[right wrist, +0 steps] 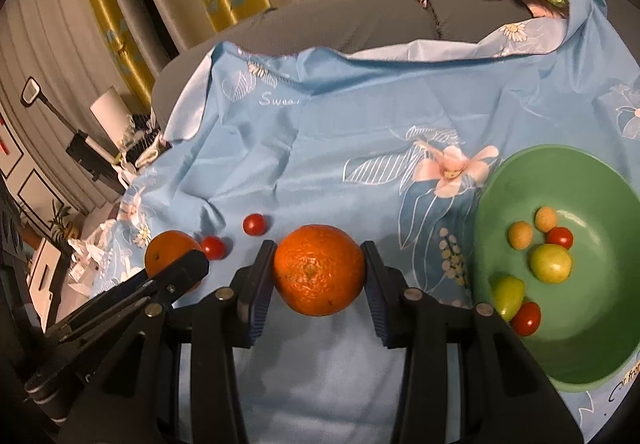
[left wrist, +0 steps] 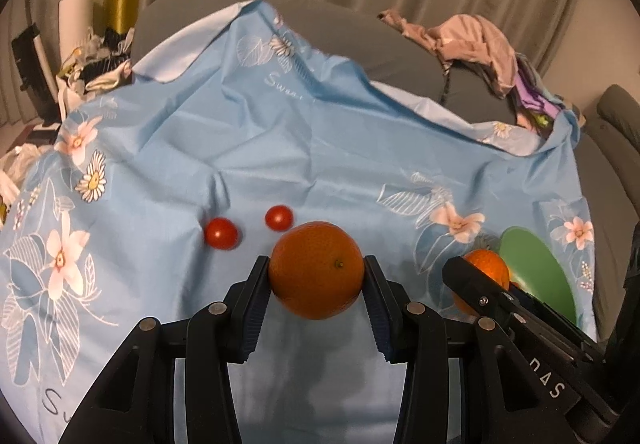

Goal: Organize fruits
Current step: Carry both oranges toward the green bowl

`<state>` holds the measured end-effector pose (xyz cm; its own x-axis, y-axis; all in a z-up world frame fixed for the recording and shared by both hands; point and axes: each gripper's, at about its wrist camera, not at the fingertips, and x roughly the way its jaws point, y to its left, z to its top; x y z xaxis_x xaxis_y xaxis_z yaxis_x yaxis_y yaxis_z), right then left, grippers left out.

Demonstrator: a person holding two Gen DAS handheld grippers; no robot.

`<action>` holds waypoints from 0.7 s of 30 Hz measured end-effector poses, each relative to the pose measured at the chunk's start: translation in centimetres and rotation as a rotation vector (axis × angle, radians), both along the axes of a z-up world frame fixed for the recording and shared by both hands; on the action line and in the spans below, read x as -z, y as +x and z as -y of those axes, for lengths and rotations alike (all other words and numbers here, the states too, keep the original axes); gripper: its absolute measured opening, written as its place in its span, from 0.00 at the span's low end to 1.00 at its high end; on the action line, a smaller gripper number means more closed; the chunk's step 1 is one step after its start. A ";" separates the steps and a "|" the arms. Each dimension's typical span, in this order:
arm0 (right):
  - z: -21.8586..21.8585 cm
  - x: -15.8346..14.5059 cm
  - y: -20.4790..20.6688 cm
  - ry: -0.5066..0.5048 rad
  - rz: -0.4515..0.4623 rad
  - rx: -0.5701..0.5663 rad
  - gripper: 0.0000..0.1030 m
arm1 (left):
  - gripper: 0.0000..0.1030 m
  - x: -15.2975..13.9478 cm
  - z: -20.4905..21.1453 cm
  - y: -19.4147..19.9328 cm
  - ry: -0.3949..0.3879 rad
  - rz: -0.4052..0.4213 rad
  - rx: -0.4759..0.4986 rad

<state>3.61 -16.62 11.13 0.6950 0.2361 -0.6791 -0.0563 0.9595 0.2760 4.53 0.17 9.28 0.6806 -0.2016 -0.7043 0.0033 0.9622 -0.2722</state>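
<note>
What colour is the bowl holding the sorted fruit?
Green; the bowl shows best in the right wrist view.

We note a light blue floral-print cloth spread over a grey cushioned sofa seat. Directly on the cloth: two small red cherry tomatoes left of centre, close together but apart, and a green round plastic bowl at the right. A crumpled pink garment lies far right on the sofa.
</note>
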 end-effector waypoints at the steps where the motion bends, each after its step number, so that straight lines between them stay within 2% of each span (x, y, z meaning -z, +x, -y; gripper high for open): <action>1: 0.2 -0.4 -0.2 0.001 0.011 0.004 0.42 | 0.44 -0.2 0.1 -0.1 -0.002 0.007 0.006; 14: 4.8 -4.5 -3.4 -0.011 0.162 0.116 0.42 | 0.44 -3.4 2.7 -2.1 -0.030 0.118 0.108; 21: 8.2 -4.9 -4.2 0.023 0.186 0.192 0.42 | 0.44 -4.0 6.4 -1.7 -0.033 0.123 0.210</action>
